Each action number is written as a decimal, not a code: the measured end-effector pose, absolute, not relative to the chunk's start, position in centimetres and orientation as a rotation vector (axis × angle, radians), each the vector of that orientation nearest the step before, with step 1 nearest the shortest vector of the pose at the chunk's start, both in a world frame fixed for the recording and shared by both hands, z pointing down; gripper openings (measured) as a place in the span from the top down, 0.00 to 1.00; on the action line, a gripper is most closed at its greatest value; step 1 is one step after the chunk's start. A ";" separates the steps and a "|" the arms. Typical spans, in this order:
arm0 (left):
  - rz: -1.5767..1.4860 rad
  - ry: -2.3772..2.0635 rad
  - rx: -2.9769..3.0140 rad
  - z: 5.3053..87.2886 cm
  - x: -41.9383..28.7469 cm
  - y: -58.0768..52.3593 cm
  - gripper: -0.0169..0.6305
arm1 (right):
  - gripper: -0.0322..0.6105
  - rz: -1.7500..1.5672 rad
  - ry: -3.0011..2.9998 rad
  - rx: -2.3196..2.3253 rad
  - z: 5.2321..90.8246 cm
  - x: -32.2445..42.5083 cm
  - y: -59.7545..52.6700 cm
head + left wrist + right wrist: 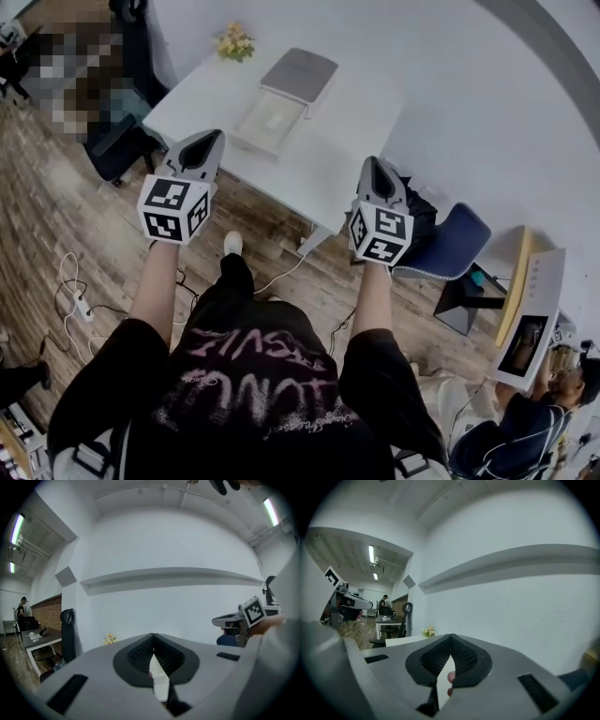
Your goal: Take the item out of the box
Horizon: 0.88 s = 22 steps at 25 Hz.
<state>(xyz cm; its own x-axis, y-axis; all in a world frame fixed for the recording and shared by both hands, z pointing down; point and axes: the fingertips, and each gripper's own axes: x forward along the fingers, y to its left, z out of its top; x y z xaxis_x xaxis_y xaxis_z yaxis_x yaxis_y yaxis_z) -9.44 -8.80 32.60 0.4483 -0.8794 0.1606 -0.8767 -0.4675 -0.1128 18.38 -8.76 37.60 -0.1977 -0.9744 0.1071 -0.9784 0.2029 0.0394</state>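
Both claws are clenched tip to tip, with nothing in them. We hold the left gripper (208, 141) and right gripper (374, 167) raised side by side on our side of the white table (361, 127). The box (246, 131) sits open on the table with its lid (300, 75) tipped back. The pale item (272, 120) lies inside, well apart from both grippers. Flowers (233, 42) stand at the far corner.

A small bunch of yellow flowers (233, 42) sits at the far corner of a white table (361, 141), which stands on a wooden floor (56, 216). A dark office chair (117, 141) stands by the table's left end and a blue chair (453, 246) near its right. A power strip (82, 307) with white cables lies on the floor at the left.
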 end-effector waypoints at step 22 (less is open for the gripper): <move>-0.338 1.512 -2.816 35.8 -12.4 -25.7 0.97 | 0.94 0.143 -2.242 1.960 39.6 14.2 -22.8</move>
